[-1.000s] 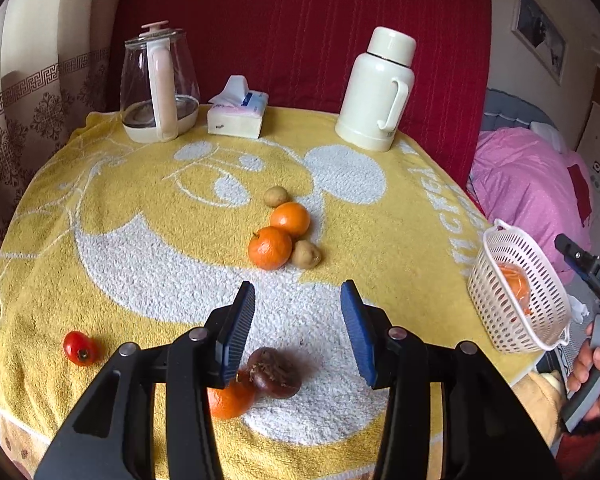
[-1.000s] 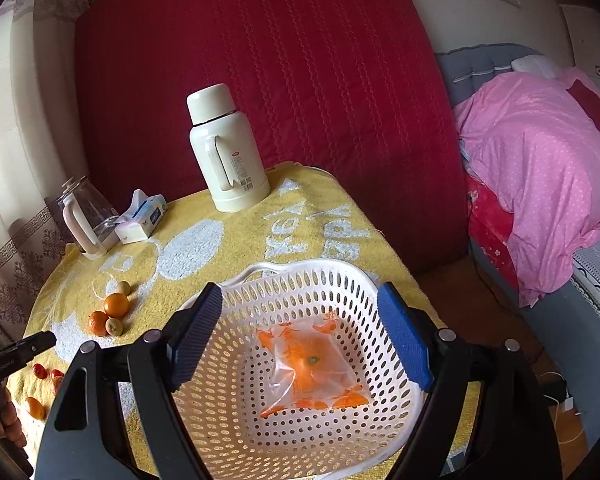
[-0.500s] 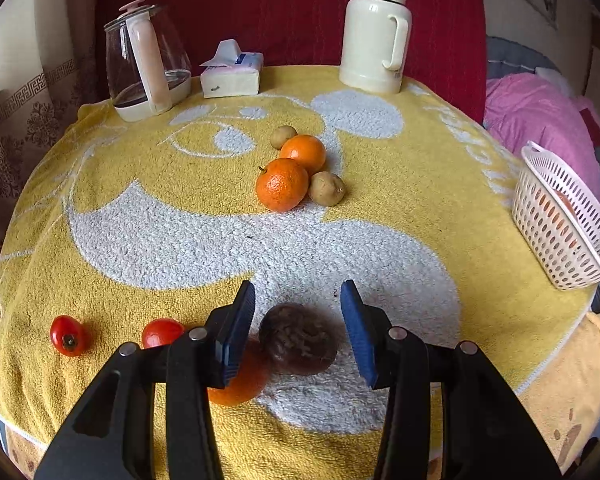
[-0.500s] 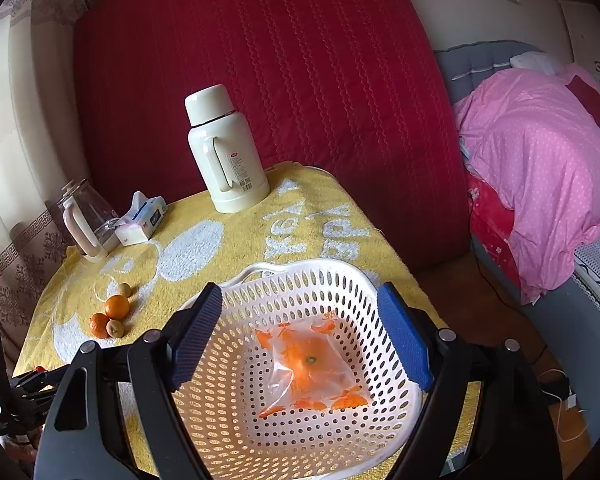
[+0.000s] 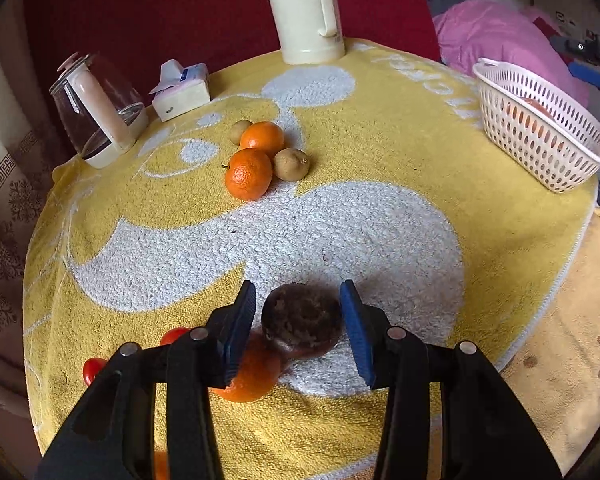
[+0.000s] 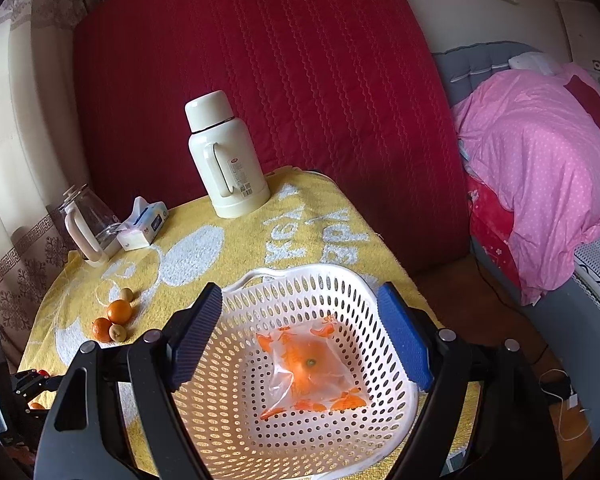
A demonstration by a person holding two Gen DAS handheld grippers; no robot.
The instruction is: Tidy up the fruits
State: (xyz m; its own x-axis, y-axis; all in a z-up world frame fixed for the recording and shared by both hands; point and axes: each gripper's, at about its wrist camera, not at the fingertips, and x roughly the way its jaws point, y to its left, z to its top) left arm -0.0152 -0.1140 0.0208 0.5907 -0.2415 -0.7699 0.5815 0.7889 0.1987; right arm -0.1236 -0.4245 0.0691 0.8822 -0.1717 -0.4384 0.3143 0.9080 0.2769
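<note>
My left gripper (image 5: 298,330) is open, its jaws on either side of a dark brown wrinkled fruit (image 5: 302,326) lying on the yellow towel; no contact shows. An orange (image 5: 248,376) lies just left of it, partly under the left finger. Two red tomatoes (image 5: 92,368) lie further left. Two oranges (image 5: 248,174) and two small brown fruits (image 5: 292,164) sit mid-table. My right gripper (image 6: 300,340) is open above the white basket (image 6: 260,432), which holds a bagged orange (image 6: 310,368).
A cream thermos (image 5: 306,12), a tissue pack (image 5: 182,88) and a glass kettle (image 5: 96,108) stand along the far edge. The basket (image 5: 540,124) sits at the table's right edge. A pink bed (image 6: 540,160) lies to the right.
My left gripper has moved forward and lower, so the dark fruit now sits between its jaws. The right gripper has stayed over the basket.
</note>
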